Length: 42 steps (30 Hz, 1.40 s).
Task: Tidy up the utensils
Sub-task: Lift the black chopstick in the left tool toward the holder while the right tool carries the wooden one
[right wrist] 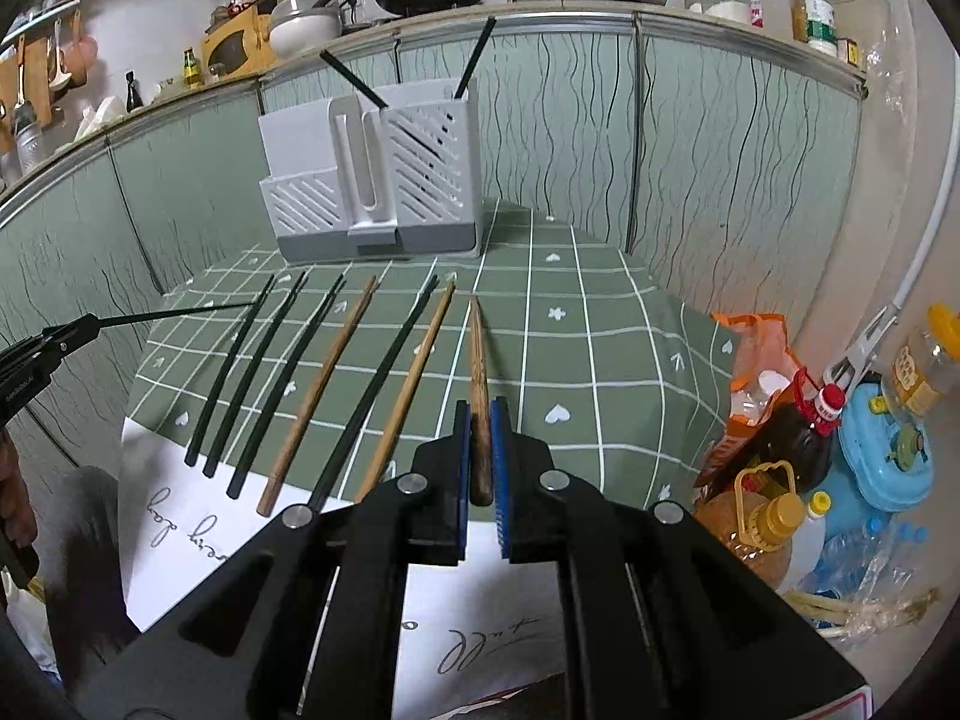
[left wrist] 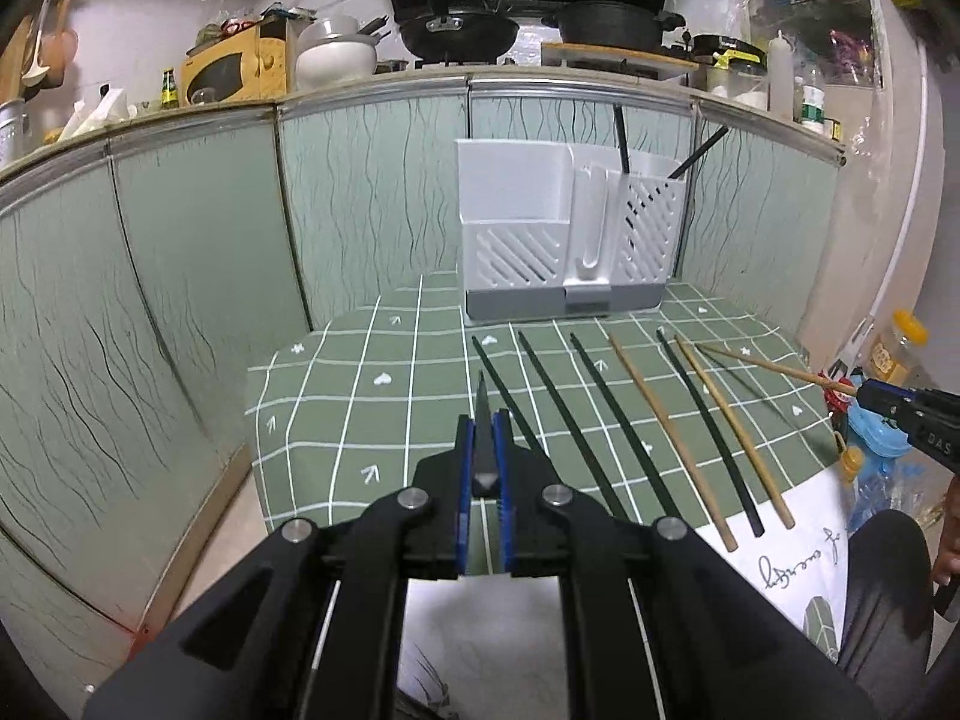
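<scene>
A white utensil holder (left wrist: 564, 234) stands at the back of the green checked table; it also shows in the right wrist view (right wrist: 372, 180). Two black chopsticks (left wrist: 621, 141) stand in its right compartment. Several black and wooden chopsticks (left wrist: 672, 438) lie in a row on the cloth, also seen from the right wrist (right wrist: 318, 384). My left gripper (left wrist: 483, 420) is shut on a black chopstick (left wrist: 482, 414) pointing forward. My right gripper (right wrist: 479, 414) is shut on a brown wooden chopstick (right wrist: 478, 372), held above the table's right part.
The tablecloth (right wrist: 570, 324) hangs over the near edge, white with writing. Green cabinet fronts (left wrist: 180, 276) close the back and left. Bottles, an orange bag and a blue box (right wrist: 882, 456) crowd the floor on the right.
</scene>
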### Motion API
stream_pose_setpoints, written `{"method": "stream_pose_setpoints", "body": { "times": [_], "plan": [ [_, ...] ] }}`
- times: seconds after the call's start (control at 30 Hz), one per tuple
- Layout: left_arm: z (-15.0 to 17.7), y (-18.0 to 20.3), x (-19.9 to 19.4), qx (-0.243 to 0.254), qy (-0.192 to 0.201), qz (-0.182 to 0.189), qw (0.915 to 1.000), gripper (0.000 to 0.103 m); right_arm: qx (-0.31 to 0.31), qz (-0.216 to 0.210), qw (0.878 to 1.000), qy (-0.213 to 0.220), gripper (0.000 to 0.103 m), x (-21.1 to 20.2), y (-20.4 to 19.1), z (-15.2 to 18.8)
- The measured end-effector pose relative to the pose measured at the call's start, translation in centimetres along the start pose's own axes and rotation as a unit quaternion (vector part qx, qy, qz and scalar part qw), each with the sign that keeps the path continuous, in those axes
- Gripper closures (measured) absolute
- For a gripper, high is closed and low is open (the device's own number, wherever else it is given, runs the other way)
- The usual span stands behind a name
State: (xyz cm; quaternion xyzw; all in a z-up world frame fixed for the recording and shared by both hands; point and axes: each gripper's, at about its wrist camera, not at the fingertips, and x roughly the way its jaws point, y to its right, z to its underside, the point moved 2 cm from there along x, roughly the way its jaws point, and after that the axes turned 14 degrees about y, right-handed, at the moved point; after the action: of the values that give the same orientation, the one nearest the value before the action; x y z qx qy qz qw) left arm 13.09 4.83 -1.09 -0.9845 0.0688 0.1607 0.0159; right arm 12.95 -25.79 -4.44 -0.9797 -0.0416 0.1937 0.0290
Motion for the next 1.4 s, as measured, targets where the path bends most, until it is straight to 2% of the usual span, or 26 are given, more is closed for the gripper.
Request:
{"method": "stream_pose_setpoints", "body": {
  "times": [0.63, 1.4],
  "plan": [
    [-5.9, -1.1, -1.0, -0.005, 0.037, 0.027, 0.9989, 0.095, -0.01, -0.02, 0.997, 0.071, 0.097, -2.2, -0.7, -7.2],
    [-10.1, 0.1, -0.8, 0.022, 0.048, 0.067, 0.9964, 0.095, -0.023, -0.043, 0.994, 0.102, 0.097, -3.5, -1.7, -12.0]
  ]
}}
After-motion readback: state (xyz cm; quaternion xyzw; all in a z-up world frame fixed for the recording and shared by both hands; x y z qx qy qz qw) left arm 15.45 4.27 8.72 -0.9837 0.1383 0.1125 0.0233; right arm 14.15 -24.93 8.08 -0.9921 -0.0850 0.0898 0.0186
